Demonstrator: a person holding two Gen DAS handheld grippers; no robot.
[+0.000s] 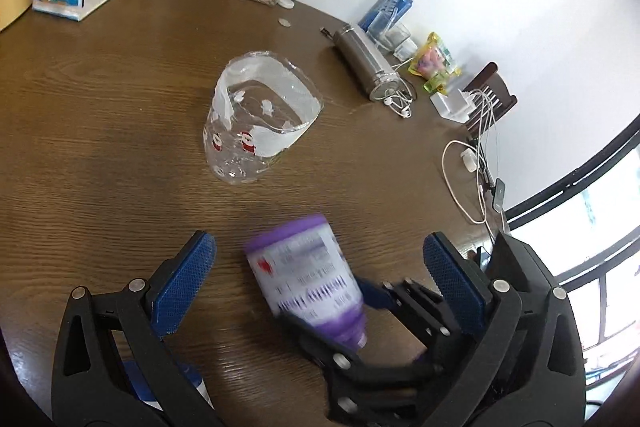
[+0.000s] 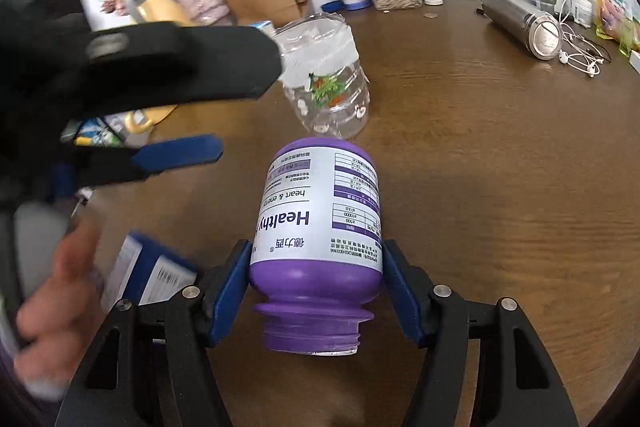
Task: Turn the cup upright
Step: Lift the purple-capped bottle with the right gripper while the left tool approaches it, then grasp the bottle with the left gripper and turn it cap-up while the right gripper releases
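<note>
Right wrist view: right tongs [image 2: 316, 279] clamp a purple bottle [image 2: 320, 223] at 6 o'clock, label reading "Healthy", "heart & energy", neck toward the camera. Clear Santa-printed cup [image 1: 260, 115] stands on the bench [image 1: 100, 99] at 12 o'clock. Left tongs [image 1: 320, 283] gape wide, empty.

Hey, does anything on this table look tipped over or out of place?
Yes. The steel flask lies on its side near tangled white earphones, and the capless purple bottle is tipped in the right hand-held gripper.
</note>
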